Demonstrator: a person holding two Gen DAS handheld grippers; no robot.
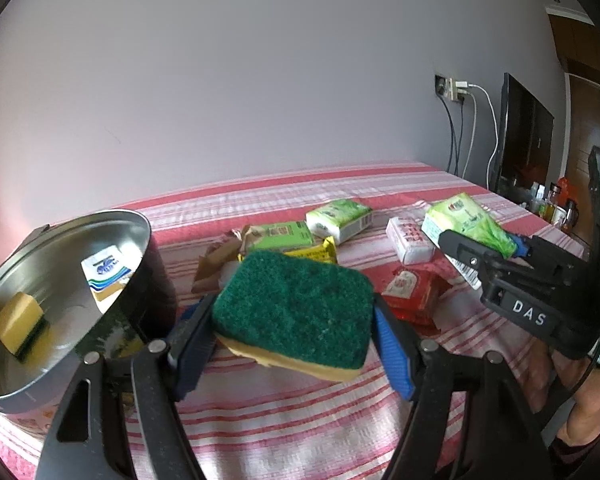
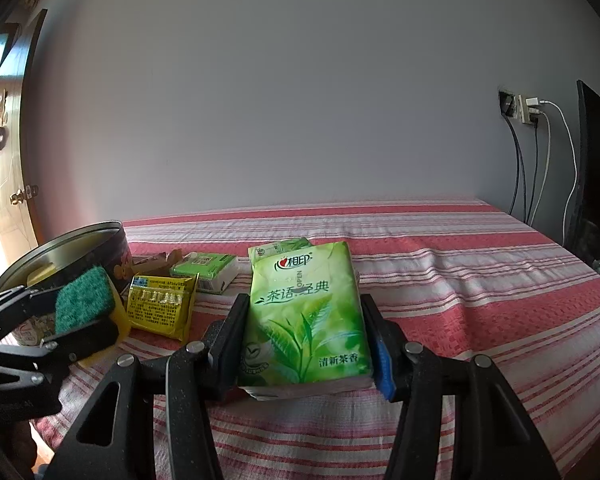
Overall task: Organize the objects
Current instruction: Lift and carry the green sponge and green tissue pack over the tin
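My left gripper [image 1: 292,332] is shut on a green-and-yellow sponge [image 1: 296,308], held above the striped cloth just right of a round metal tin [image 1: 28,392]. Inside the tin lie a second sponge [image 1: 20,326] and a white-and-blue packet [image 1: 108,272]. My right gripper [image 2: 306,336] is shut on a green tissue pack [image 2: 306,312], lifted over the cloth. In the left wrist view that right gripper [image 1: 480,248] reaches in from the right with the tissue pack [image 1: 468,220]. In the right wrist view the left gripper [image 2: 80,316] with its sponge [image 2: 84,304] hangs beside the tin [image 2: 60,252].
On the red-striped tablecloth [image 1: 300,420] lie a yellow sachet [image 2: 160,312], more green tissue packs [image 1: 338,220], a white-and-red pack [image 1: 408,240], a red pack [image 1: 412,292] and brown wrappers [image 1: 216,260]. Cables [image 1: 472,132] hang from a wall socket; a dark screen [image 1: 524,140] stands at the right.
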